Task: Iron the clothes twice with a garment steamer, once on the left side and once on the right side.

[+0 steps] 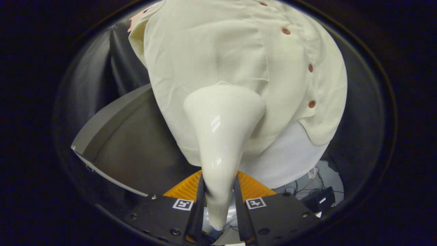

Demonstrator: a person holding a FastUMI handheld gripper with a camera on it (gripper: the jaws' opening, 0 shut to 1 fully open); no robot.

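Glossy cream-white plastic garment steamer (223, 136), cone-shaped, sits clamped in the gripper (218, 194): both fingers pressed on its narrow handle, gap only as wide as the handle. Square black-and-white marker tags (255, 203) on the finger blocks, no readable writing. Steamer's wide head, beyond the fingers, lies against a cream button-front shirt (222, 51) w/ small reddish-brown buttons (311, 104); head is on the panel left of the button row. White cloth (290, 160) shows below the shirt hem. Grey flat panel (112, 119) to the left, dark open room between it and the shirt edge. Loose cables (307, 184) to the right, below the hem.
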